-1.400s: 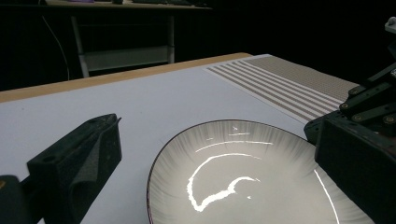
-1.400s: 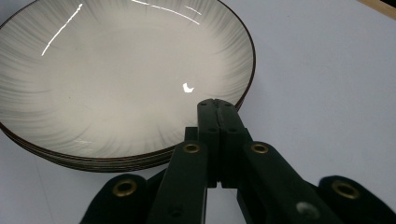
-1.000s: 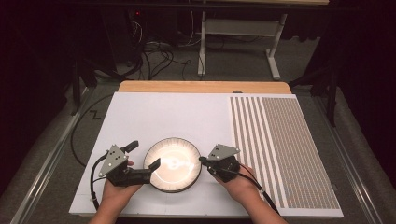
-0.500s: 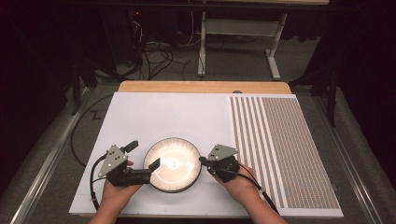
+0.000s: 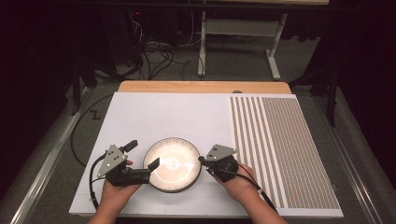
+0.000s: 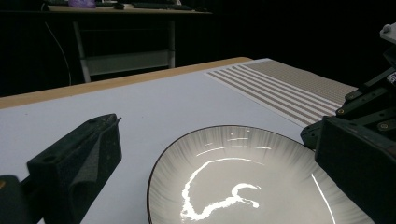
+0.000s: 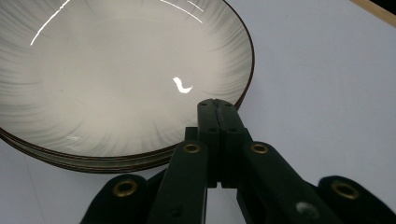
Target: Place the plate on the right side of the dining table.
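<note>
Plate (image 5: 172, 164) near edge cut off | left tool (image 6: 224, 154) spread | right tool (image 7: 218, 105) pressed together

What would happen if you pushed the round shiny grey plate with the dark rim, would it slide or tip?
The round shiny grey plate with the dark rim would probably slide, since it sits low and flat on the smooth white table sheet. Its glossy glaze, showing bright reflections, suggests a slippery grip. It looks stiff and ceramic, so likely breakable if dropped.

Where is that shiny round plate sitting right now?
In the high view the plate lies on the white mat near the table's front edge, between the left tongs and the right tongs, left of the striped sheet.
</note>
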`<state>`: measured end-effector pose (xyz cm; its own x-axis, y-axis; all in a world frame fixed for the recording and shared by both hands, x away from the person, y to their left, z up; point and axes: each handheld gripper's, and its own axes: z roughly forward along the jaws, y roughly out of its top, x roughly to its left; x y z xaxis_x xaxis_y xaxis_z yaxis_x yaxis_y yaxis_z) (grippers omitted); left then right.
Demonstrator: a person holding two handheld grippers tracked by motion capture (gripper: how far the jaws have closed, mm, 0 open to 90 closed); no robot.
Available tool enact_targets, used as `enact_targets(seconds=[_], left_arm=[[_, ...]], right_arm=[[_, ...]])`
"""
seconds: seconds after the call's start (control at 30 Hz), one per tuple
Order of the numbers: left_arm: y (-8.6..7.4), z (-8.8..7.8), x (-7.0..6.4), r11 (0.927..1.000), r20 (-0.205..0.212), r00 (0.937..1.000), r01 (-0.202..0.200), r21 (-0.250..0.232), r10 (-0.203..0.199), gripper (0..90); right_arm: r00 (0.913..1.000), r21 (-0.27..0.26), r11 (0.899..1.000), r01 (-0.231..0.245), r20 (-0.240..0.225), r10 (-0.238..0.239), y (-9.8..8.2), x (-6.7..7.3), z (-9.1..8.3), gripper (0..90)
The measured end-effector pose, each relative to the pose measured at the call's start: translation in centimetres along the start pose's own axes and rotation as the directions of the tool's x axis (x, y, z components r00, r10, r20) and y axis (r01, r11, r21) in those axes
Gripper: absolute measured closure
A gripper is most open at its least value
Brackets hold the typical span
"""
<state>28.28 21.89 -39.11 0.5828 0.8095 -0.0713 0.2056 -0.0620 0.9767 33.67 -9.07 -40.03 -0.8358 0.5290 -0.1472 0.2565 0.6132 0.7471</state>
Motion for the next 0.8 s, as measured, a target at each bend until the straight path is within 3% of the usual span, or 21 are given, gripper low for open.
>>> enact_targets(seconds=[0.1,0.13,0.17,0.2,0.23,0.4,0.43,0.47,0.5,0.53,0.8], left_arm=[[0.06,-0.06,-0.01,1.0,0.001,1.0,-0.003,-0.002,0.003,1.2],[0.0,0.21,-0.4,0.9978,0.007,0.9986,0.053,-0.039,-0.053,1.2],[0.06,-0.05,0.02,1.0,0.0,1.0,-0.002,-0.002,0.002,1.2],[-0.03,0.27,-0.53,0.9962,0.014,0.9971,0.075,-0.044,-0.075,1.2],[-0.04,0.24,-0.61,0.9954,0.021,0.996,0.087,-0.039,-0.086,1.2],[-0.01,0.14,-0.51,0.9963,0.022,0.9967,0.079,-0.034,-0.078,1.2],[0.1,-0.13,0.13,1.0,0.004,1.0,-0.004,-0.001,0.004,1.2],[0.1,-0.13,0.13,1.0,0.004,1.0,-0.004,-0.001,0.004,1.2],[0.05,-0.06,-0.17,0.9992,0.013,0.9992,0.038,-0.014,-0.038,1.2],[0.1,-0.14,0.13,1.0,0.003,1.0,0.0,-0.004,0.0,1.2],[0.09,-0.09,0.13,1.0,0.002,1.0,0.003,-0.003,-0.003,1.2]], right_arm=[[1.0,0.006,1.0,0.003,0.002,-0.003,0.09,0.09,0.06,90.0],[1.0,0.006,1.0,0.003,0.0,-0.003,0.12,0.14,0.09,90.0],[1.0,0.006,1.0,0.003,-0.003,-0.003,0.15,0.21,0.13,90.0],[1.0,0.007,1.0,0.005,-0.003,-0.005,0.17,0.28,0.18,90.0],[1.0,0.007,1.0,0.009,-0.002,-0.009,0.2,0.33,0.22,90.0],[0.9999,0.01,1.0,0.008,-0.007,-0.008,0.26,0.32,0.3,90.0],[0.9999,0.01,1.0,0.008,-0.008,-0.008,0.27,0.34,0.31,90.0],[0.9999,0.01,1.0,0.008,-0.008,-0.008,0.27,0.34,0.31,90.0],[0.9999,0.009,1.0,0.007,-0.009,-0.007,0.27,0.37,0.34,90.0],[0.9999,0.009,1.0,0.007,-0.01,-0.007,0.28,0.38,0.35,90.0],[0.9998,0.008,1.0,0.005,-0.018,-0.005,0.26,0.39,0.44,90.0]])
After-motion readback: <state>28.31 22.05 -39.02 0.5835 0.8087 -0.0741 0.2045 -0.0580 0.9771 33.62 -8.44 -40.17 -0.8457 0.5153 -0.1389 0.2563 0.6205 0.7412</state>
